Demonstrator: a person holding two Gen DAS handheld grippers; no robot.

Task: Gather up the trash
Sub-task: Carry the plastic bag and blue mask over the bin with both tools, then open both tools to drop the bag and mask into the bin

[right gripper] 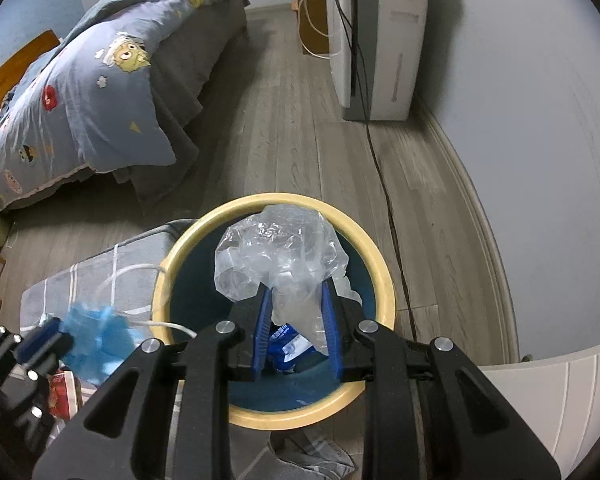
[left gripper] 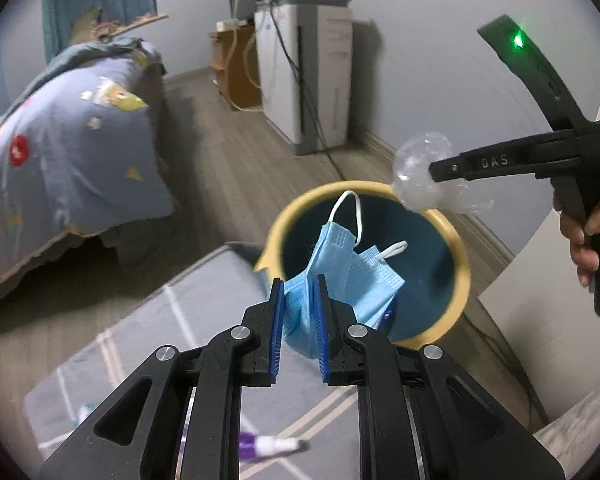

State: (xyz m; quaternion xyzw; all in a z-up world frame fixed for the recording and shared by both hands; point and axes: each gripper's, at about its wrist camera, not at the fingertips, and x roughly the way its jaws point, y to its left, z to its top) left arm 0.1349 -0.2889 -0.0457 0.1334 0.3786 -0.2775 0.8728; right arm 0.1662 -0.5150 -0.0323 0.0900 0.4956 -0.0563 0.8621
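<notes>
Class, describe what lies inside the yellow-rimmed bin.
Inside the yellow-rimmed blue bin, a blue-and-white wrapper lies on the bottom; the crumpled clear plastic bag covers the rest.

Two black hand-held grippers with blue pads

The left gripper [left gripper: 300, 320] and right gripper [right gripper: 296, 328] share black linkage arms, silver round screws and ribbed blue pads [left gripper: 277, 328]; the right one's side reads "DAS", with a green light above.

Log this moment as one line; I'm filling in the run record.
left tool: shut on face mask | right tool: shut on plastic wrap | both over trash bin | nothing released
</notes>
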